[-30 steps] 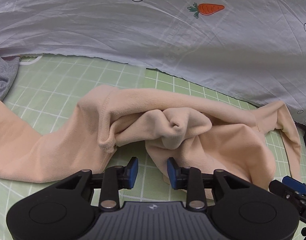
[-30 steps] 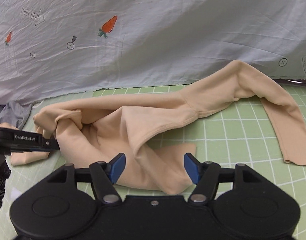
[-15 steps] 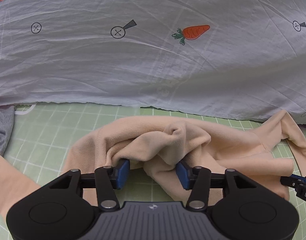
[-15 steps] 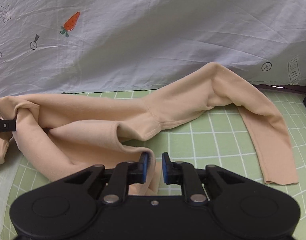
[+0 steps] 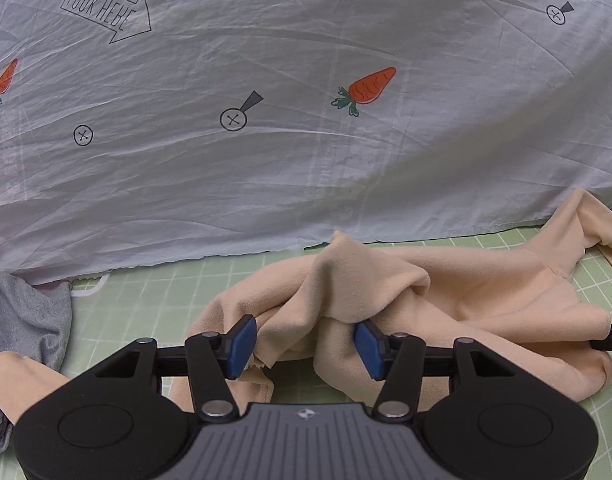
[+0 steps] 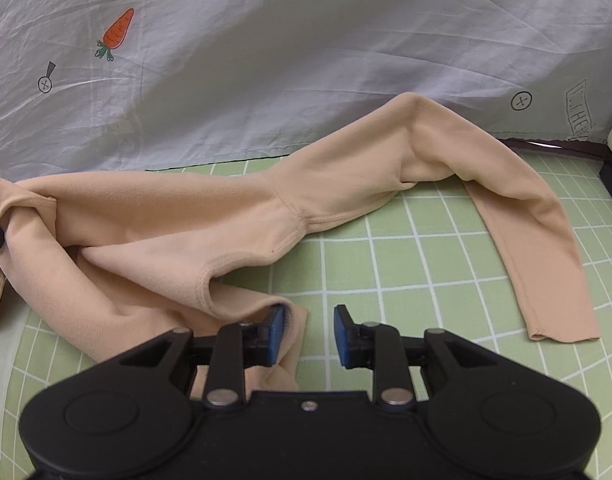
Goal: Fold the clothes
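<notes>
Your left gripper (image 5: 304, 342) is angling downward, its jaws just easing inward and pinching a bunched fold of the beige long-sleeved top (image 6: 234, 216) lying on the green grid mat (image 6: 425, 264). Your right gripper (image 6: 309, 334), likewise tilted down, is just reopening, its left pad touching the hem and nothing gripped.

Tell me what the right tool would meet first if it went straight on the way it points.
Probably the green gridded cutting mat: the gap ahead of the right tool shows bare mat, with the peach stretchy garment's hem just beside its left pad. Depth is unclear.

Before you: garment (image 6: 154, 248) on the mat (image 6: 425, 264); sheet (image 6: 306, 60) behind; second cloth (image 5: 22, 320) at left.
</notes>
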Action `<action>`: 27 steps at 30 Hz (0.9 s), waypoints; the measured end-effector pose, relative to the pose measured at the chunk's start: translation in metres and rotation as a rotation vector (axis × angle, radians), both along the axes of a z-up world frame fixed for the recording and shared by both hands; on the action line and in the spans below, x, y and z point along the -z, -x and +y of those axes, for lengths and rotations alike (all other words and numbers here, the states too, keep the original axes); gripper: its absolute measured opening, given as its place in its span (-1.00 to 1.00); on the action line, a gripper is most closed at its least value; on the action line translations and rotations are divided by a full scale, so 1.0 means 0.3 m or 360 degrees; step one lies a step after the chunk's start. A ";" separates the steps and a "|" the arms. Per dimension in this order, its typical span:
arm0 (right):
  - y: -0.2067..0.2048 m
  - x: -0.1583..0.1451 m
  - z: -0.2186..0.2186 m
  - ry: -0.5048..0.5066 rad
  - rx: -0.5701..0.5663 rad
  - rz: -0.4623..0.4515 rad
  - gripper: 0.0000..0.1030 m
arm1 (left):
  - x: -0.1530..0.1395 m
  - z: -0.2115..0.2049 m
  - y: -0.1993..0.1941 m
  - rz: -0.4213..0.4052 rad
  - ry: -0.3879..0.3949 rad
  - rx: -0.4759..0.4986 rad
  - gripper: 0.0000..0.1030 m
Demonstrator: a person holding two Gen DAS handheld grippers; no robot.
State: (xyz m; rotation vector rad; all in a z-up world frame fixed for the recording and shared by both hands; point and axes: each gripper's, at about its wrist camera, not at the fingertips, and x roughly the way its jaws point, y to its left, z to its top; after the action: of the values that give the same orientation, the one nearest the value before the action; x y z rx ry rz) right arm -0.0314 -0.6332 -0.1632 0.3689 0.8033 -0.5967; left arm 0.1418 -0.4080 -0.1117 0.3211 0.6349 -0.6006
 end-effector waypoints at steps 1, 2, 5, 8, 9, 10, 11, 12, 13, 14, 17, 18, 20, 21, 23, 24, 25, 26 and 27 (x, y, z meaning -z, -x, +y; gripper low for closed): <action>0.000 -0.002 0.000 0.0000 0.0000 -0.0001 -0.48 | -0.001 0.000 0.003 -0.0007 0.0005 0.0019 -0.18; 0.000 -0.003 0.000 0.0000 0.0001 -0.0002 -0.48 | -0.002 -0.001 0.008 -0.0016 0.0003 0.0045 -0.24; 0.002 -0.006 0.000 0.0003 -0.0002 -0.0006 -0.48 | -0.003 -0.002 0.022 -0.0038 -0.0006 0.0121 -0.45; 0.002 -0.003 -0.001 0.0000 -0.0001 -0.0002 -0.48 | -0.004 0.018 0.027 -0.0004 0.0017 0.0156 -0.56; 0.002 -0.003 -0.001 0.0002 -0.0003 -0.0001 -0.48 | -0.006 0.030 0.028 0.0008 0.0027 0.0161 -0.56; 0.002 -0.003 0.000 0.0004 -0.0005 0.0000 -0.48 | -0.008 0.043 0.030 0.0018 0.0033 0.0167 -0.56; 0.001 -0.003 0.001 0.0006 -0.0006 0.0002 -0.48 | -0.010 0.054 0.034 0.0019 0.0029 0.0173 -0.56; 0.000 -0.003 0.001 0.0008 -0.0007 0.0003 -0.48 | -0.012 0.065 0.038 0.0016 0.0020 0.0179 -0.56; 0.000 -0.001 0.000 0.0006 -0.0005 0.0004 -0.48 | -0.011 0.075 0.039 0.0014 0.0008 0.0170 -0.56; 0.000 0.000 -0.001 0.0005 -0.0003 0.0005 -0.48 | -0.010 0.084 0.038 0.0011 -0.0006 0.0156 -0.56; -0.001 0.002 -0.001 -0.0001 0.0004 0.0007 -0.48 | -0.003 0.112 0.035 -0.0005 -0.0051 0.0115 -0.56; -0.002 0.003 0.000 0.0000 0.0004 0.0009 -0.48 | 0.002 0.110 0.036 -0.0018 -0.0070 0.0124 -0.56; -0.004 0.003 0.002 0.0000 0.0004 0.0014 -0.48 | 0.014 0.102 0.040 -0.0043 -0.0107 0.0155 -0.56; -0.005 0.003 0.002 0.0000 0.0005 0.0016 -0.48 | 0.021 0.089 0.044 -0.0060 -0.0126 0.0187 -0.56; -0.005 0.005 0.004 -0.0005 0.0009 0.0019 -0.48 | 0.038 0.058 0.054 -0.0097 -0.0165 0.0261 -0.51; -0.006 0.004 0.005 -0.0004 0.0008 0.0021 -0.48 | 0.046 0.042 0.059 -0.0116 -0.0184 0.0298 -0.50; -0.006 0.004 0.006 -0.0003 0.0007 0.0023 -0.48 | 0.058 0.021 0.059 -0.0153 -0.0228 0.0300 -0.50; -0.006 0.003 0.007 0.0002 0.0002 0.0026 -0.48 | 0.066 0.006 0.055 -0.0181 -0.0262 0.0291 -0.50; -0.006 0.002 0.009 0.0006 -0.0002 0.0029 -0.48 | 0.074 -0.006 0.050 -0.0204 -0.0290 0.0283 -0.50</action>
State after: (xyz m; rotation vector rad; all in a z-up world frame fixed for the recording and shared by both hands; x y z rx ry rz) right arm -0.0295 -0.6306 -0.1637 0.3599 0.8197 -0.6009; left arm 0.1268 -0.4099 -0.1338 0.5865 0.5420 -0.6875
